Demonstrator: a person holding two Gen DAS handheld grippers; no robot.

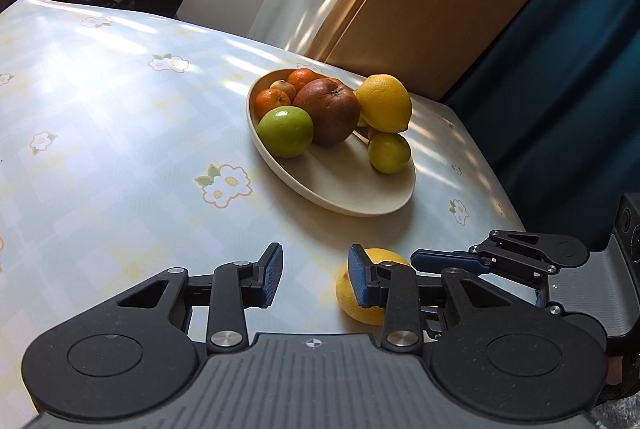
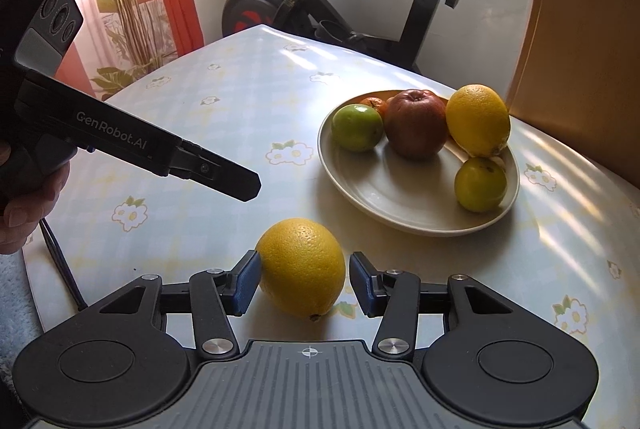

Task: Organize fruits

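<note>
A: Where's the loose lemon?

B: On the table, at 7 o'clock from the bowl, between the right hand-held gripper's wide-open fingers. The left finger looks to be touching it, the right just beside.

A: And the left hand-held gripper?

B: Wide open, empty; the lemon lies at its 3 o'clock. The right one is nearer.

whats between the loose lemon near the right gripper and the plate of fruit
Only bare flowered tablecloth. In the right wrist view, nothing sits between the loose lemon and the plate; the open right gripper straddles the lemon.
</note>
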